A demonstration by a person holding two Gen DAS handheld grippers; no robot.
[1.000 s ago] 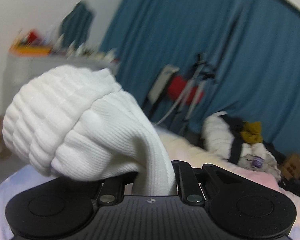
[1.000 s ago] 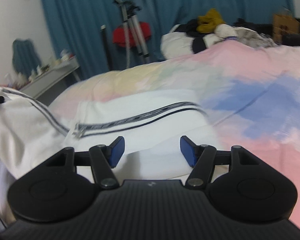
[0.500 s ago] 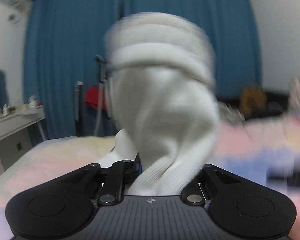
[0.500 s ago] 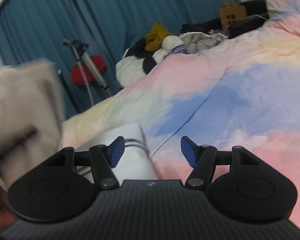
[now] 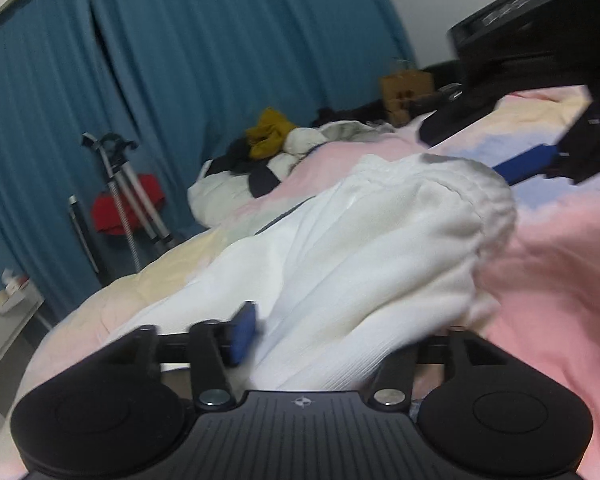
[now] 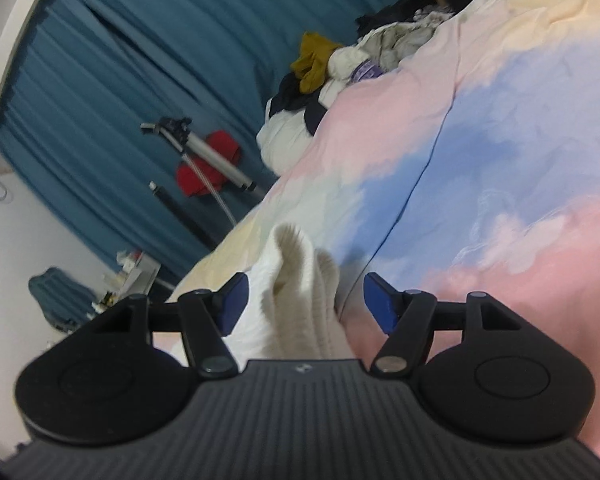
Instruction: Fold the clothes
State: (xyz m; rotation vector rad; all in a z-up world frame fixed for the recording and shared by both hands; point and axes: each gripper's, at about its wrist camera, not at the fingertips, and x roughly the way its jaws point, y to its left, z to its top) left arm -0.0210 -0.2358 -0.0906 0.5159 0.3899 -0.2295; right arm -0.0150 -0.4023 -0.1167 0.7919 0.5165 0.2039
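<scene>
A white ribbed garment [image 5: 364, 264] lies bunched on the pastel bed cover [image 5: 560, 272], its cuffed end toward the right. My left gripper [image 5: 324, 332] stands open with the cloth lying between its jaws; the right finger is hidden by the fabric. In the left wrist view my right gripper [image 5: 540, 160] hovers at the upper right, beyond the garment's far end. In the right wrist view my right gripper [image 6: 304, 300] is open, and a ribbed fold of the white garment [image 6: 300, 280] rises between its fingers without being pinched.
A pile of mixed clothes [image 5: 276, 156] with a mustard piece lies at the far end of the bed. A tripod [image 5: 128, 188] and a red item [image 5: 124, 212] stand by the blue curtain. A brown paper bag [image 5: 406, 94] sits behind the bed.
My left gripper has opened and the white garment has dropped from being held up in the air onto the bed. My right gripper has swung over to the garment's ribbed end.
</scene>
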